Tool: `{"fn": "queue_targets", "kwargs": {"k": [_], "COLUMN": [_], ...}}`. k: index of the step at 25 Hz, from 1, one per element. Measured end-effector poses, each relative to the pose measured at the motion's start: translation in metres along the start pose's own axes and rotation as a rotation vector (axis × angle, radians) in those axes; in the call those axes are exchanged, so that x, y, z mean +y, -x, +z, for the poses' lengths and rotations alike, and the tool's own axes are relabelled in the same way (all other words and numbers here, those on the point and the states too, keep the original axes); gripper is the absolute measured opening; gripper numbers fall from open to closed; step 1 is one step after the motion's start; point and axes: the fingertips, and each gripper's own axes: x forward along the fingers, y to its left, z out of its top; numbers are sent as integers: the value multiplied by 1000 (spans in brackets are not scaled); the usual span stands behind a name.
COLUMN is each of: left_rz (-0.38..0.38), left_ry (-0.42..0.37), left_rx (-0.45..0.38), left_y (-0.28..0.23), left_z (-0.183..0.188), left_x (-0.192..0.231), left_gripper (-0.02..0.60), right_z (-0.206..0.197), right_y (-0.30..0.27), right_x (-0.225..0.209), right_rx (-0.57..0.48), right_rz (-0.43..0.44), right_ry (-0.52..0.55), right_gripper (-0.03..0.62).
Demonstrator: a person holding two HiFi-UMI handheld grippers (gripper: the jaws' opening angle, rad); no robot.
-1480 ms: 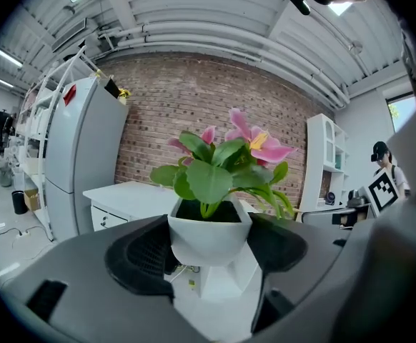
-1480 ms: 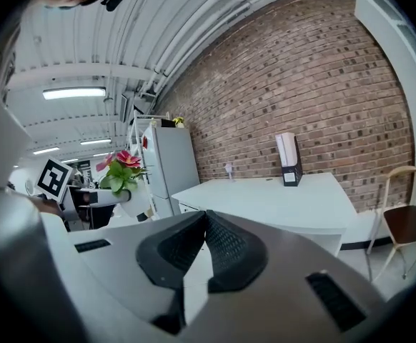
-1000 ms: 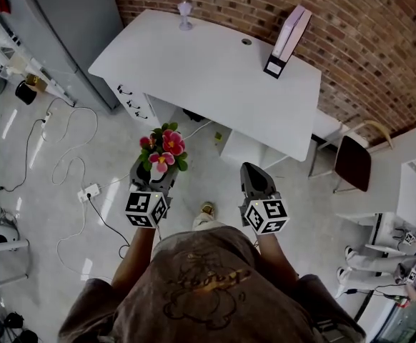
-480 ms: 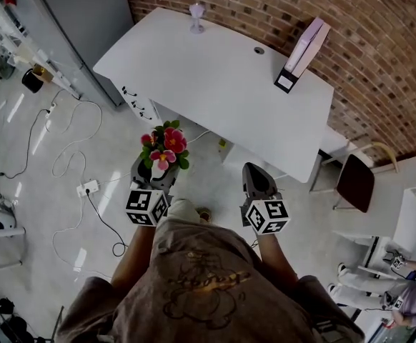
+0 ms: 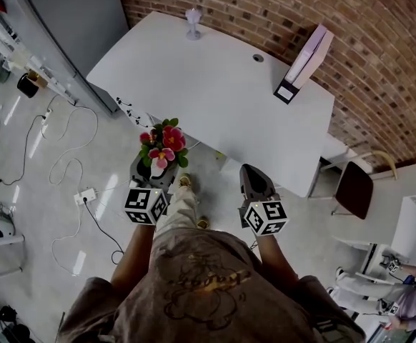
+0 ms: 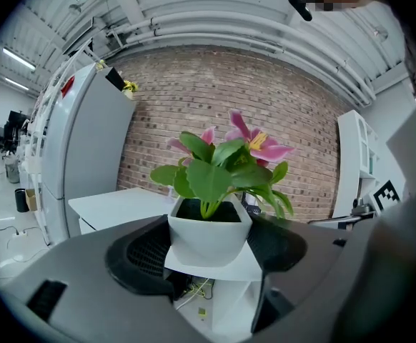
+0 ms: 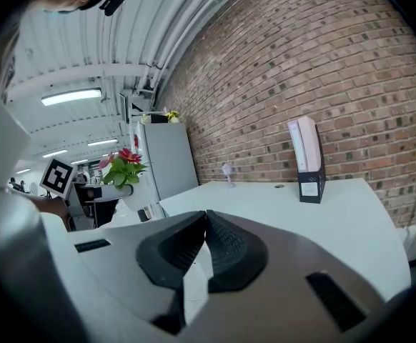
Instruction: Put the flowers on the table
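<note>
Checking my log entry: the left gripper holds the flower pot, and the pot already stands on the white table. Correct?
No. The left gripper does hold the flower pot, but the pot is not on the white table: the head view shows it above the floor, short of the table's edge.

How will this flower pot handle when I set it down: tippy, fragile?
Likely tippy: the flowers and leaves spread wider than the small white pot, which tapers downward. The pot looks stiff, clamped in the left gripper. The flowers probably bruise easily.
</note>
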Motion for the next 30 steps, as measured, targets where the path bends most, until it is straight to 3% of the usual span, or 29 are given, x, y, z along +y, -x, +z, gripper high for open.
{"fn": "queue_targets", "kwargs": {"k": [13, 30], "left_rz": [-36, -149], "left_ry": [18, -1], "left_rx": [26, 70], "left_y": [-91, -209], "left_z": [9, 33], "left_x": [33, 77], "left_gripper": [353, 353], "right_z": [18, 51], "right_y": [-77, -161], "right_x": [-25, -55], "right_rx": [30, 38], "right_rz": [-4, -101], "right_ry": [-14, -43], "right_gripper": [5, 5]}}
